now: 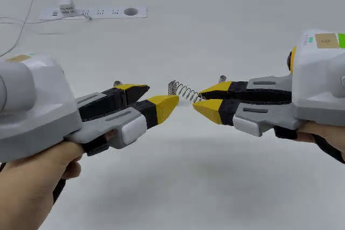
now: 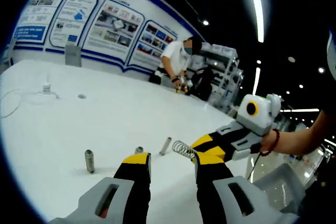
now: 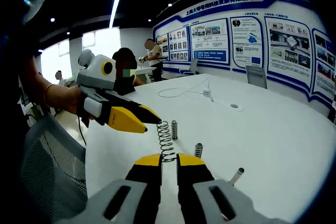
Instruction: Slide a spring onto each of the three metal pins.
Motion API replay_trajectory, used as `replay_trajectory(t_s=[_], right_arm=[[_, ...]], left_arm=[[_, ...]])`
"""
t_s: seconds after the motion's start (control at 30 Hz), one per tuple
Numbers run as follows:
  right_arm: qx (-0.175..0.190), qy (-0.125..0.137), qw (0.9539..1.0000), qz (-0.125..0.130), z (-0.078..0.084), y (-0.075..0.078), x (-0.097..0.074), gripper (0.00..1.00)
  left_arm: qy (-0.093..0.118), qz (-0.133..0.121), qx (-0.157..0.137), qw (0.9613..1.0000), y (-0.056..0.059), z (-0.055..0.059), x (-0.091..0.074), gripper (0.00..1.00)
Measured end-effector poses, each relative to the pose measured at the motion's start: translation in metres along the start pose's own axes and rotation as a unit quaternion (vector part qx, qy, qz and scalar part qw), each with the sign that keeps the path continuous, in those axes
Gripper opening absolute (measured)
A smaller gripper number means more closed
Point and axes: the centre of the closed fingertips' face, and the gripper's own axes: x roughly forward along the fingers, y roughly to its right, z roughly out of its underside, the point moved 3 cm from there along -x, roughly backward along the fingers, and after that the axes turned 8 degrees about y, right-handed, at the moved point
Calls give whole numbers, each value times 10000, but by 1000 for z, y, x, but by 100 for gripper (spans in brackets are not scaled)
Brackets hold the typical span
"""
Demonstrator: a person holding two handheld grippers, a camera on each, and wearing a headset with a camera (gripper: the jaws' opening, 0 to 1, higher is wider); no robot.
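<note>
Head view. Left claw (image 1: 160, 94) spread, nothing in it. Right claw (image 1: 198, 99) pinching one end of the spring (image 1: 183, 91). The spring is held in the air above the white bench (image 1: 188, 176), lying across between the two claws. Its free end is just beside the left claw's lower tip; contact cannot be told. Power strip (image 1: 94, 12) at the far side, well apart.

Left gripper view. Left claw (image 2: 173, 157) wide apart at the bottom. Right claw (image 2: 197, 151) comes in from the right, with the spring (image 2: 181, 148) sticking out toward the gap. On the bench (image 2: 105, 114) beyond: ribbed pin (image 2: 90, 161) upright, short pin (image 2: 139, 150) too small to read, bare pin (image 2: 165, 145) leaning.

Right gripper view. Right claw (image 3: 170, 160) pressed on the spring's lower end; the spring (image 3: 165, 140) stands up from the tips. Left claw (image 3: 152, 125) reaches in from the left, tips at the spring's top. Behind it: ribbed pin (image 3: 174, 129), second ribbed pin (image 3: 198, 150), then the bare pin (image 3: 236, 176), tilted, off to the right.
</note>
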Motion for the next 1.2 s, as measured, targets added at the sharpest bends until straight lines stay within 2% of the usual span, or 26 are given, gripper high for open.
replay_trajectory(t_s=[0.27, 0.37, 0.77, 1.2], right_arm=[[2, 232, 9996, -138, -9, -7, 2, 11], [6, 280, 9995, -174, -11, -9, 3, 11], [1, 281, 9992, -281, -10, -11, 4, 11], [-119, 158, 9995, -261, -5, -11, 3, 12]], left_arm=[[267, 207, -492, 9982, 6, -7, 1, 26], [327, 268, -593, 9973, 9, -8, 1, 23], [338, 365, -607, 9969, 14, -7, 3, 14], [271, 474, -586, 9968, 18, -7, 4, 12]])
